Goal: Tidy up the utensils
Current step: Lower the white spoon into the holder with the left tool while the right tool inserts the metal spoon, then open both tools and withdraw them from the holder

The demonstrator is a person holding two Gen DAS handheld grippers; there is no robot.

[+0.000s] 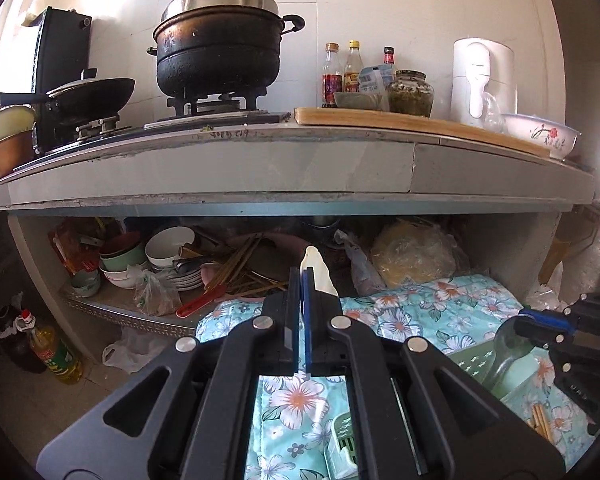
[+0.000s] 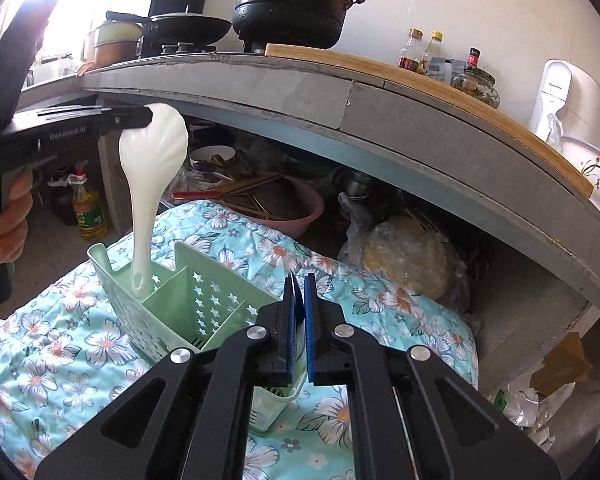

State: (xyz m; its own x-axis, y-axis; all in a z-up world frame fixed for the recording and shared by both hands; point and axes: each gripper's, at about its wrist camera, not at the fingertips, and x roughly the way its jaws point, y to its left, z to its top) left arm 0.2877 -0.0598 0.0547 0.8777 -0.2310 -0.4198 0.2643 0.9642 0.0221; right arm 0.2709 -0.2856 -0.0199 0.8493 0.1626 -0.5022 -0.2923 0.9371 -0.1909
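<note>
My left gripper (image 1: 302, 276) is shut on a white rice paddle (image 1: 320, 270); in the right wrist view the left gripper (image 2: 140, 118) holds the paddle (image 2: 150, 176) by its blade, handle hanging down into the far compartment of a green plastic utensil caddy (image 2: 204, 300). My right gripper (image 2: 299, 284) is shut on a clear dark ladle-like spoon (image 1: 510, 342), seen from the left wrist view beside the caddy (image 1: 476, 362). The caddy stands on a floral cloth (image 2: 60, 340). Wooden chopsticks (image 1: 540, 424) lie on the cloth.
A grey kitchen counter (image 1: 260, 168) overhangs just behind, with pots, bottles and a cutting board (image 1: 400, 120). The shelf below holds bowls (image 1: 168, 240), chopsticks, a pink basin (image 2: 296, 208) and plastic bags. An oil bottle (image 1: 56, 354) stands on the floor left.
</note>
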